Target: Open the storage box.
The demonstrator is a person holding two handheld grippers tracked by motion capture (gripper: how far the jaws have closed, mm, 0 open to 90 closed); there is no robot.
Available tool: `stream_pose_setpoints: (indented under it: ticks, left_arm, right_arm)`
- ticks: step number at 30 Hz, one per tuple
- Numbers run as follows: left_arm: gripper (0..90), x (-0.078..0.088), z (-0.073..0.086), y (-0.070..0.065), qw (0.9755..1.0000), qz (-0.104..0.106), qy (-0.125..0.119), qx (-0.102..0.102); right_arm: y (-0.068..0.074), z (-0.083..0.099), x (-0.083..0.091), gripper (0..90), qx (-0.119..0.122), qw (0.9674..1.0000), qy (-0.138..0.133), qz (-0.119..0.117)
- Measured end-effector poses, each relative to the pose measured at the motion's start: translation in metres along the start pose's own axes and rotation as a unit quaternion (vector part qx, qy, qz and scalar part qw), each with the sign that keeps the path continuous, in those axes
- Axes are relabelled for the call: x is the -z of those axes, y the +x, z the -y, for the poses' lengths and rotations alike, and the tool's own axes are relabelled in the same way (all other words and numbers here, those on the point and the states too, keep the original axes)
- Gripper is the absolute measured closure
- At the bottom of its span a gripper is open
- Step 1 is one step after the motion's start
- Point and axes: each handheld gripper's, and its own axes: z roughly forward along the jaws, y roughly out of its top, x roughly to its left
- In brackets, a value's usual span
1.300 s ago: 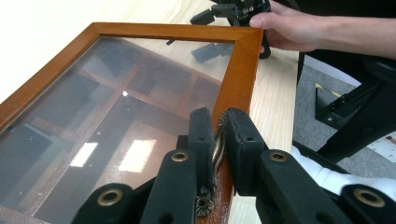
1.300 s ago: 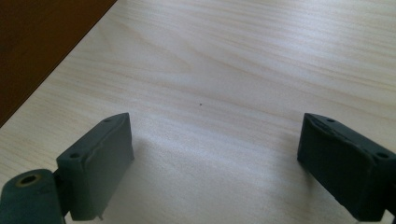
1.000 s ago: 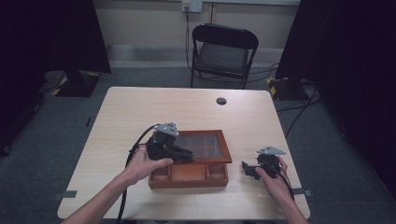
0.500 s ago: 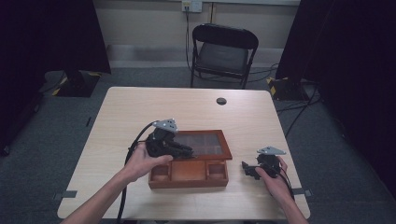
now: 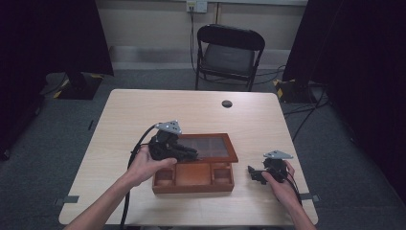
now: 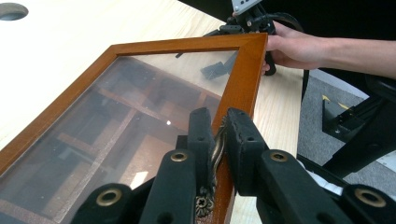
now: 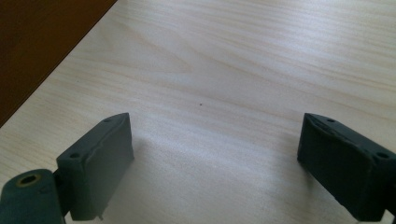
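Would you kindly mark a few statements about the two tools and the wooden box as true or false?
1. The left tool is shut on the lid's metal handle. True.
2. The right tool grips the box's side. False: its jaws stand wide apart over bare table, holding nothing.
3. The box has its glass lid raised, with the compartments showing in the high view. True.
4. A bottle stands in the box's middle compartment. False: the compartments look empty.
5. A folding chair stands beyond the table's far edge. True.
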Motion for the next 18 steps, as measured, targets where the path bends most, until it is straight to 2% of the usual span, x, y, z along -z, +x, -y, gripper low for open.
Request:
stream_pose_setpoints:
  ticks: [6,18]
  left_arm:
    - [80.3,0.005,-0.006,0.004,0.9998,-0.004,-0.02,0.009]
    - [80.2,0.01,-0.014,0.008,0.9995,-0.009,-0.03,0.009]
  right_arm:
    - [0.0,0.0,0.0,9.6,0.0,1.0,0.0,0.0]
    - [0.0,0.0,0.0,9.6,0.0,1.0,0.0,0.0]
